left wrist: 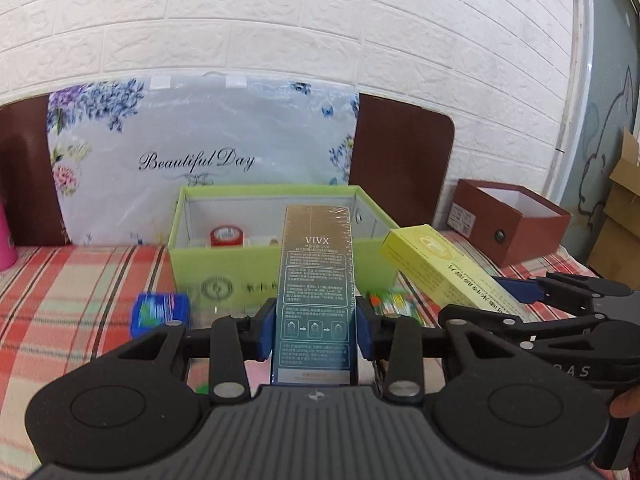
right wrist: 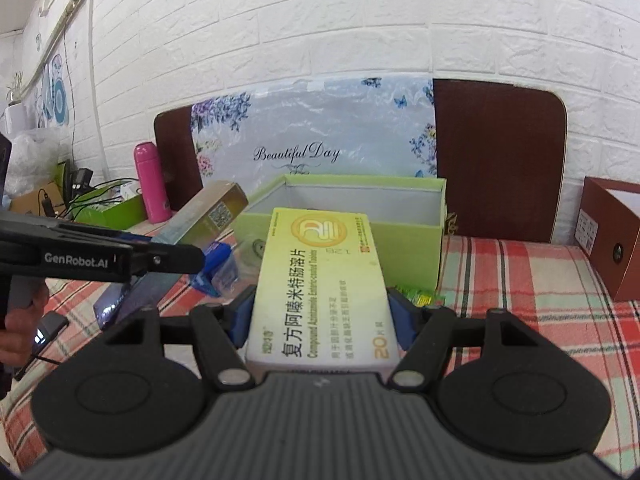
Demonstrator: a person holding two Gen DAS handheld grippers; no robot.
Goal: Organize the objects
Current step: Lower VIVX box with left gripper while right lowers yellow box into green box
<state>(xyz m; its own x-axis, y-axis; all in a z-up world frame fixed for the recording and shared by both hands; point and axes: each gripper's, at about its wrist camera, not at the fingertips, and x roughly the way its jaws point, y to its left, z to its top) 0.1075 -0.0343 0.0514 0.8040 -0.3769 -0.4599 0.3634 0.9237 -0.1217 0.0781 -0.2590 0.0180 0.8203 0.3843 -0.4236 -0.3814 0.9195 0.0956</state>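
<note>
My left gripper is shut on a tall teal and gold VIVX box, held above the plaid cloth in front of the open green box. My right gripper is shut on a yellow medicine box, also lifted and pointing at the green box. In the left wrist view the yellow medicine box and the right gripper's body show at the right. In the right wrist view the VIVX box and the left gripper show at the left. A red tape roll lies inside the green box.
A blue packet and small green packets lie on the plaid cloth near the green box. A brown box stands at the right, a pink bottle at the left. A floral bag leans on the brick wall.
</note>
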